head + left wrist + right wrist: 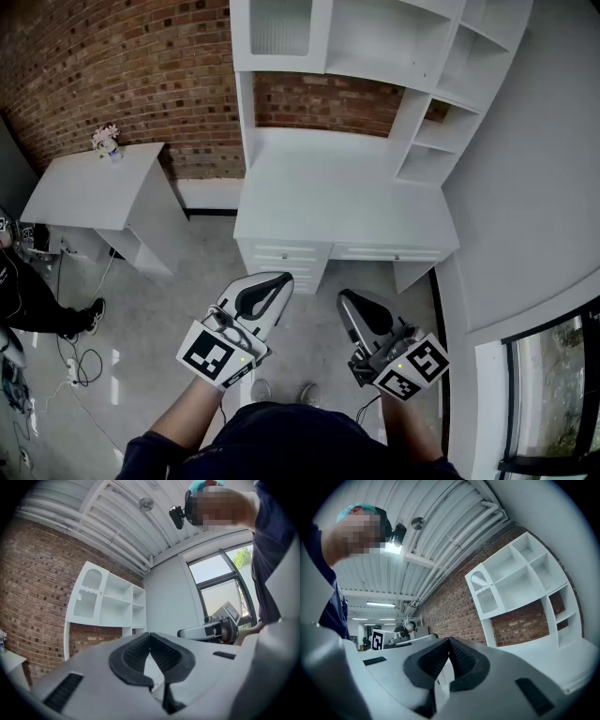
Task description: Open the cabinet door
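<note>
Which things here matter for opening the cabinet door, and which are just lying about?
For the job: cabinet door, left gripper, right gripper, both shut and empty.
Lying about: side table, flowers on it, floor cables, desk drawers.

Landmark: brick wall [141, 66] | against it: white desk [337, 202], small white table [89, 192] with 1 flower pot [106, 141] | below it: grey concrete floor [187, 300], loose cables [75, 366] | adjoining its right end: plain white wall [534, 169] with window [553, 375] | above it: white ribbed ceiling [440, 527], lit.
</note>
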Motion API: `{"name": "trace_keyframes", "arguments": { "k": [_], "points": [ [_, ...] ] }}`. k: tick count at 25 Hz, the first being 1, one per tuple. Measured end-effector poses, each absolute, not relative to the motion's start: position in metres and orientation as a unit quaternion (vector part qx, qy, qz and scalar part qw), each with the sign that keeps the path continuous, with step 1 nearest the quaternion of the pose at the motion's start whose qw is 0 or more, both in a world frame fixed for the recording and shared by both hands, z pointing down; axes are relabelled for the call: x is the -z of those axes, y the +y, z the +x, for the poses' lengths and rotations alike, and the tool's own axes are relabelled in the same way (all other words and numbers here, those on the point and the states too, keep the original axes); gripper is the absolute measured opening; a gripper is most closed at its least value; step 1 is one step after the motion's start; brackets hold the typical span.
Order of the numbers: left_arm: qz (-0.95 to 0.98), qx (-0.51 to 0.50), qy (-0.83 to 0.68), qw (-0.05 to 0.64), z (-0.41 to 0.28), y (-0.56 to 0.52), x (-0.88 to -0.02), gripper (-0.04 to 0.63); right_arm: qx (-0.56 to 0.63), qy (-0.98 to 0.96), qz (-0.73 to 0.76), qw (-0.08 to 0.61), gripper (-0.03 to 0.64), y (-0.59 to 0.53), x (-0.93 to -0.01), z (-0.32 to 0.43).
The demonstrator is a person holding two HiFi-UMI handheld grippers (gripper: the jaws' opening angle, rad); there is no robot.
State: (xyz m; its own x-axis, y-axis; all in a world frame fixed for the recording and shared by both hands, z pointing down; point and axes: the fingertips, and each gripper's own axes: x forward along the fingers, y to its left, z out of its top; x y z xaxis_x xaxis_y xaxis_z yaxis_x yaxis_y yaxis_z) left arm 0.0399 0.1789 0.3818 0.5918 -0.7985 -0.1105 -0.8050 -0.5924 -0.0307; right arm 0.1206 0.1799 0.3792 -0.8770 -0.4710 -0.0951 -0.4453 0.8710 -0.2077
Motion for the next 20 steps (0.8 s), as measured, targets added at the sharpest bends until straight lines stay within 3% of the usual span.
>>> {"name": "trace_keyframes", "arguments": {
  "k": [20],
  "points": [
    [-0.886,-0.037,0.462,0.035,0.089,0.190,-0.392,0.008,0.102,0.969,-0.213,0.075,0.026,0.192,-0.389,0.168]
  ]
}}
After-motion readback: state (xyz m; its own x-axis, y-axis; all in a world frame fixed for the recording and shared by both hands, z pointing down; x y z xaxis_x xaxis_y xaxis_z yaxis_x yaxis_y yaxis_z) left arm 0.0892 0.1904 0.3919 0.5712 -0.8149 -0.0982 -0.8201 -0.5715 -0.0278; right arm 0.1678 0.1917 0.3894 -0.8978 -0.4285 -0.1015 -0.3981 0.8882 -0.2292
